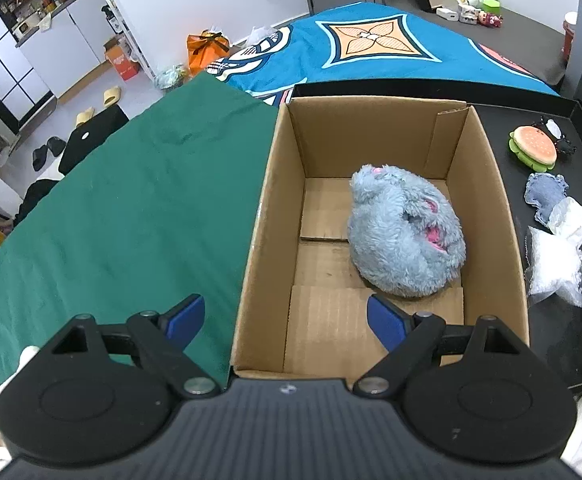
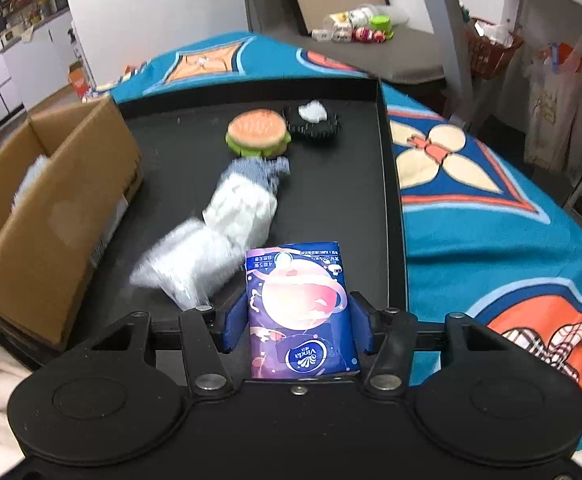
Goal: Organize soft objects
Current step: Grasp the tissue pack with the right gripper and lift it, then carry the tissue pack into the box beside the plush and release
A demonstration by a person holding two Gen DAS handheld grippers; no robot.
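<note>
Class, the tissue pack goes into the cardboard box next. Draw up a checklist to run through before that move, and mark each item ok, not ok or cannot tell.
1. Right gripper flanks the tissue pack: ok.
2. Grip firm enough to lift: cannot tell.
3. Cardboard box open on top: ok.
4. Free floor beside the grey plush toy: ok.
5. Left gripper open, holding nothing: ok.
6. Left gripper clear of the box mouth: not ok, it sits over the near edge.
</note>
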